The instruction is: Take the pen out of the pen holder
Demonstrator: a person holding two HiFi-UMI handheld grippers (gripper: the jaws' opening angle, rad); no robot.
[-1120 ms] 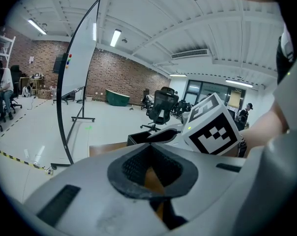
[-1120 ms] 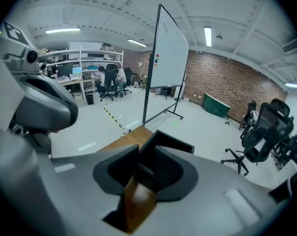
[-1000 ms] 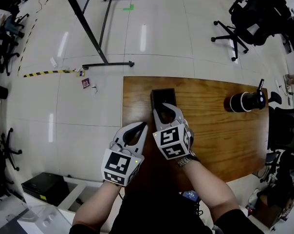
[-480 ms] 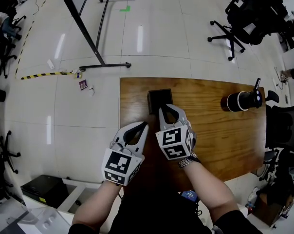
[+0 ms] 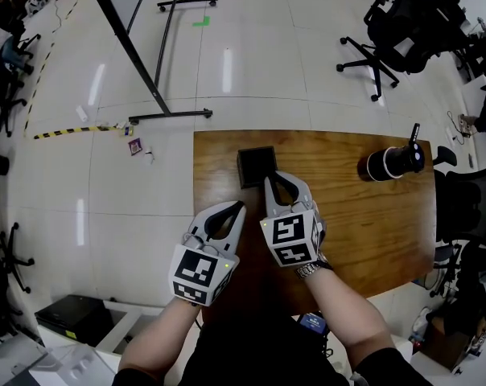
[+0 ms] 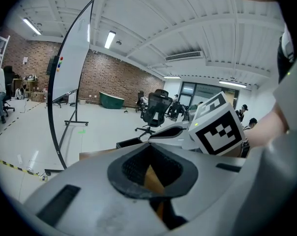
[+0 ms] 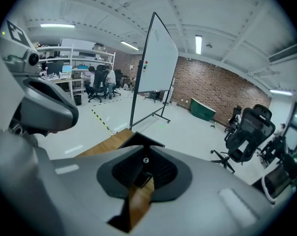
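Note:
A black square pen holder (image 5: 256, 167) stands on the wooden table (image 5: 372, 223), near its far left edge. My right gripper (image 5: 276, 178) hovers at the holder's near right corner; its jaws have just been closing and now pinch a thin dark pen (image 7: 145, 179) with a silver end. In the right gripper view the holder's rim (image 7: 138, 139) shows just beyond the right gripper (image 7: 144, 155). The pen is hidden in the head view. My left gripper (image 5: 238, 208) rests shut and empty beside it, left of the holder; in its own view the left gripper (image 6: 149, 150) holds nothing.
A black cylinder (image 5: 388, 164) with a dark stick (image 5: 414, 132) rising from it sits at the table's far right. A whiteboard stand (image 5: 158, 95) and office chairs (image 5: 396, 30) stand on the floor beyond the table's far edge.
The right gripper's jaws have narrowed onto the pen, and the gripper has lifted and drawn back from over the holder to its near corner. The left gripper has stayed put.

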